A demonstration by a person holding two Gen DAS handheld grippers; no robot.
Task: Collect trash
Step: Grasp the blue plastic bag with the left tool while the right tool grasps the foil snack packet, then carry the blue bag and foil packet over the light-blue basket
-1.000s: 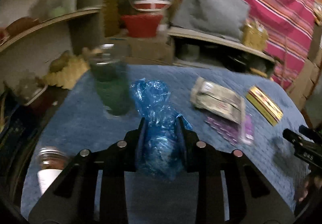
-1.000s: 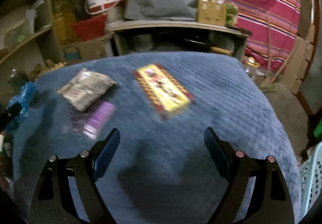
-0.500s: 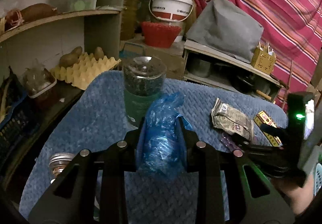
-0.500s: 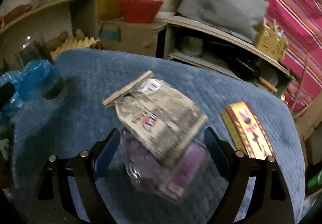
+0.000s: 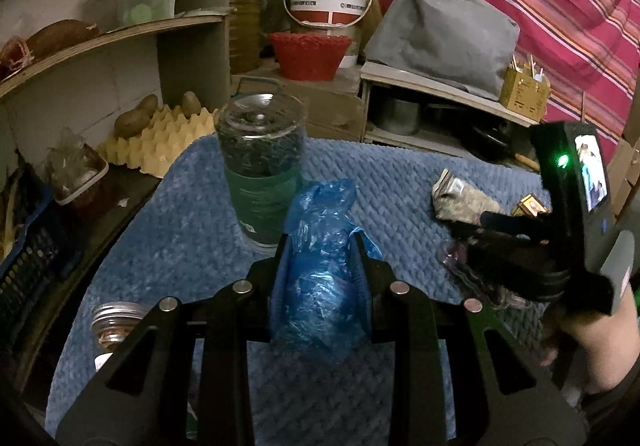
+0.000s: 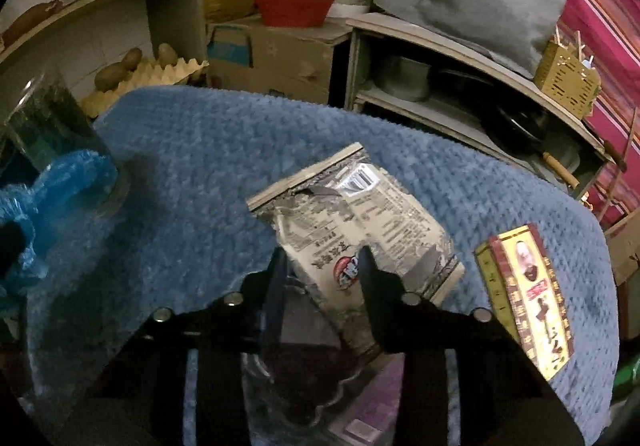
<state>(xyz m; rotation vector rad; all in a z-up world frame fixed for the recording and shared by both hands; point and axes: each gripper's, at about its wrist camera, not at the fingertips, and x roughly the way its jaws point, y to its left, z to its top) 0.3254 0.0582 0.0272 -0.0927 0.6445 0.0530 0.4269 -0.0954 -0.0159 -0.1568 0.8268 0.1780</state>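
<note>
1. The left tool (image 5: 320, 258) grips a blue bag (image 5: 320, 270), lifted in front of the jar (image 5: 262, 169).
2. The right tool (image 6: 322, 266) has its jaws narrowed on a grey packet (image 6: 360, 221) (a purple wrapper (image 6: 360, 402) lies beneath).
3. Left, I judge: a yellow box (image 6: 528, 298) at three o'clock on the worktop (image 6: 208, 149).

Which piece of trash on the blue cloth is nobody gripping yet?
The red-and-yellow box, lying flat at the cloth's right edge. The blue bag is clamped in the left gripper, and the right gripper has closed on the grey wrapper.
</note>
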